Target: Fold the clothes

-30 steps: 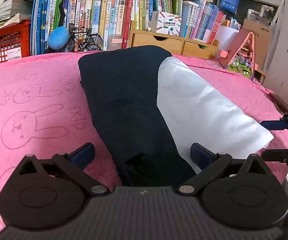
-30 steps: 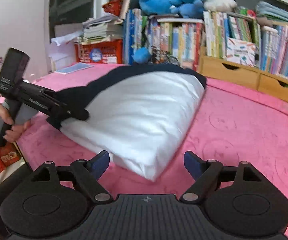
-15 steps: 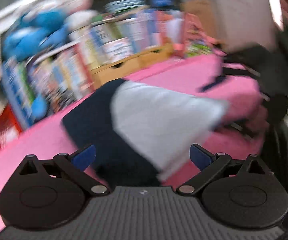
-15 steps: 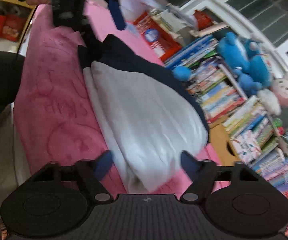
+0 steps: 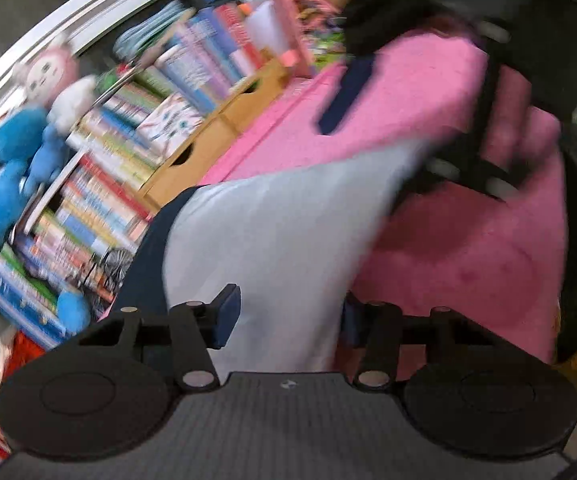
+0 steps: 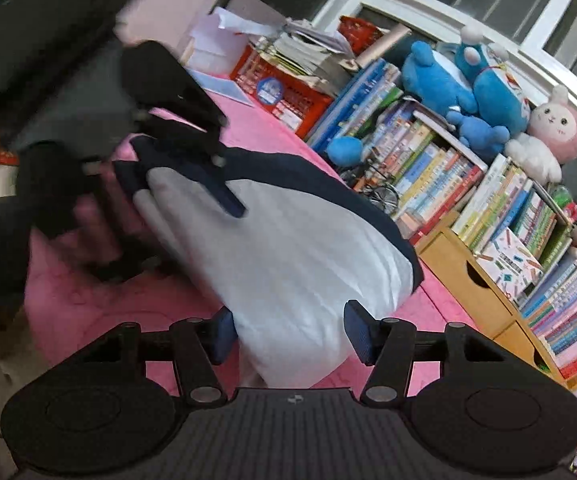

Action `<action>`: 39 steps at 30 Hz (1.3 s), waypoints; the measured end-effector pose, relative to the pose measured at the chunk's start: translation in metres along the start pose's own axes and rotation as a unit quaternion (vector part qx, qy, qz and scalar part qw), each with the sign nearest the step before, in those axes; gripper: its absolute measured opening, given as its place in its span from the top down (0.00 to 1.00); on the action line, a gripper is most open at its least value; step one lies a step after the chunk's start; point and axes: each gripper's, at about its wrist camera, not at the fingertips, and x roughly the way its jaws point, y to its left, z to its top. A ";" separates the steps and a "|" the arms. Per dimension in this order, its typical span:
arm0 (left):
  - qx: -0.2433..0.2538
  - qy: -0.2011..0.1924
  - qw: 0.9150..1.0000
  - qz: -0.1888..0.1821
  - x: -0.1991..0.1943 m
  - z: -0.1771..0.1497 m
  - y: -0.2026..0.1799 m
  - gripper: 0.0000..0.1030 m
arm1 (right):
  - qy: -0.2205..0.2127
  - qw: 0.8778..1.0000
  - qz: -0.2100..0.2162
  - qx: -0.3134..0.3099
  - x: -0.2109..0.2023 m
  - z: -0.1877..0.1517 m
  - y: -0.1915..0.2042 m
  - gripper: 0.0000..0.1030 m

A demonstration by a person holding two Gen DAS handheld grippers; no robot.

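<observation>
A folded garment [image 5: 272, 232], white on top with a navy layer beneath, lies on the pink bed cover [image 5: 468, 272]. In the blurred left wrist view, my left gripper [image 5: 288, 318] is rolled sideways. Its jaws are closing with one end of the garment filling the gap between the pads. In the right wrist view, my right gripper [image 6: 290, 334] has the garment [image 6: 300, 248] at its other end wedged between both pads. One blue finger [image 6: 228, 196] of the left gripper lies on top of the white cloth. The right gripper's blue finger [image 5: 344, 96] shows above the far corner.
Along the back stand rows of books [image 6: 428, 168], wooden drawers [image 6: 480, 280], blue and pink plush toys [image 6: 488, 92] and a red crate [image 6: 288, 96]. The pink cover [image 6: 100, 312] ends at a front edge, with floor beyond.
Both grippers rolled sideways and moved in over opposite ends of the garment. Their jaws narrowed from wide open to around the cloth.
</observation>
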 end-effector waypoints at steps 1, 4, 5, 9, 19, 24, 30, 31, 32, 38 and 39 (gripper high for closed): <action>-0.012 -0.003 1.000 -0.002 -0.002 0.001 0.005 0.55 | -0.005 1.000 -0.001 -0.011 -0.002 -0.001 0.004 0.35; -0.036 -0.012 0.999 -0.001 -0.010 0.004 0.015 0.55 | -0.021 0.996 -0.025 -0.081 0.001 0.000 0.028 0.19; -0.037 -0.016 0.999 0.003 -0.013 0.005 0.017 0.56 | -0.026 0.994 -0.033 -0.105 0.002 0.000 0.036 0.19; -0.047 -0.030 0.998 0.008 -0.028 0.014 0.027 0.56 | -0.048 0.976 -0.069 -0.200 0.028 0.003 0.067 0.16; -0.226 -0.079 0.971 -0.008 -0.079 -0.002 0.093 0.43 | -0.038 0.981 -0.059 -0.180 0.096 0.057 0.080 0.50; -0.457 -0.063 0.886 -0.043 -0.078 -0.065 0.147 0.23 | -0.039 0.992 -0.061 -0.106 0.093 0.062 0.079 0.84; -0.734 -0.023 0.643 -0.217 -0.029 -0.158 0.185 0.06 | -0.068 0.995 -0.071 0.010 0.068 0.063 0.038 0.88; -0.748 -0.022 0.619 -0.238 -0.019 -0.162 0.185 0.05 | -0.068 0.995 -0.066 0.033 0.063 0.063 0.029 0.88; -0.760 -0.021 0.596 -0.259 -0.009 -0.165 0.184 0.03 | -0.066 0.994 -0.054 0.062 0.061 0.063 0.019 0.88; -0.781 -0.013 0.545 -0.303 0.046 -0.151 0.180 0.00 | -0.067 0.991 -0.045 0.104 0.053 0.059 -0.006 0.88; -0.786 -0.006 0.537 -0.305 0.056 -0.150 0.179 0.00 | -0.066 0.991 -0.041 0.110 0.053 0.058 -0.008 0.88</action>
